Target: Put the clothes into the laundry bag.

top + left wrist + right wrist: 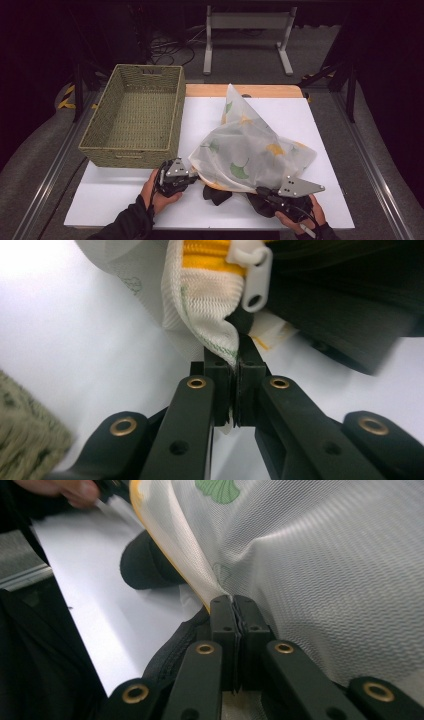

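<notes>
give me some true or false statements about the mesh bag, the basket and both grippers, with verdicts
1. The left gripper is shut on the edge of the mesh bag beside its zipper pull. True.
2. The mesh bag lies inside the woven basket. False: it sits on the white table, to the right of the basket.
3. The right gripper is open and clear of the bag. False: its jaws are shut on the bag's mesh fabric.
4. The bag is printed with green and yellow leaves. True.
5. A dark garment pokes out from under the bag's near edge. True.
6. The basket is full of clothes. False: its inside shows nothing but the weave.
</notes>
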### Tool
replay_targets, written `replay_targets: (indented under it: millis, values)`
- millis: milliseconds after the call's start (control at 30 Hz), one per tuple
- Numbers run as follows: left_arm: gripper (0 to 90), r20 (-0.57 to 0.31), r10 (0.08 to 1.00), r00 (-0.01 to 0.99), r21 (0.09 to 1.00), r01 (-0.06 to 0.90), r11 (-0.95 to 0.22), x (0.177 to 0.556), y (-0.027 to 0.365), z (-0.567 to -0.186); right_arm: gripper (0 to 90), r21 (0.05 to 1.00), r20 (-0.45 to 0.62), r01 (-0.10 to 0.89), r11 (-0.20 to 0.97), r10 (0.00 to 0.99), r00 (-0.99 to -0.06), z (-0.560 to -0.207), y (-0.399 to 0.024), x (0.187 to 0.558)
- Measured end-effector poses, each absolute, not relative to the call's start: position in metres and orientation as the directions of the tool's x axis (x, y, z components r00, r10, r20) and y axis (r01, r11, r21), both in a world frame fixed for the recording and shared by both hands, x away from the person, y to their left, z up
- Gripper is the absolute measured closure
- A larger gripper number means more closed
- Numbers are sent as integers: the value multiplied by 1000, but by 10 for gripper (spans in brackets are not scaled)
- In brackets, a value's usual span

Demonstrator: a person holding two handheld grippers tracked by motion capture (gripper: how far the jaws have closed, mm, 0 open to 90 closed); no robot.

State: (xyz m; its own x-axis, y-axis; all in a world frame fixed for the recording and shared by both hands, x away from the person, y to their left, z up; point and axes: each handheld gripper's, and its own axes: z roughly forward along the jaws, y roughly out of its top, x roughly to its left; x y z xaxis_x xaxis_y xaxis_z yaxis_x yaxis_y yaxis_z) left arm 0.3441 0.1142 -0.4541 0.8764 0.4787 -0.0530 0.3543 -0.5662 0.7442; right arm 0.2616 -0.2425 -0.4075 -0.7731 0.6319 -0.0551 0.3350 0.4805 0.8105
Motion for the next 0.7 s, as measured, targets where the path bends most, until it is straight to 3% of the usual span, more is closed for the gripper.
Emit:
replay_targets:
  millis: [267,500,700]
  values:
    - [883,-32,474,880,812,300,-501,324,140,-424,882,777,-107,351,522,660,-744,-416,-232,275]
    - [886,-13,549,836,856,293,-426,312,176,-405,892,777,-173,316,544,668,-724,-412,-224,291]
    - [886,53,556,829,845,260,-467,292,191,-400,894,771,-228,279,572,658,-718,-410,-208,308]
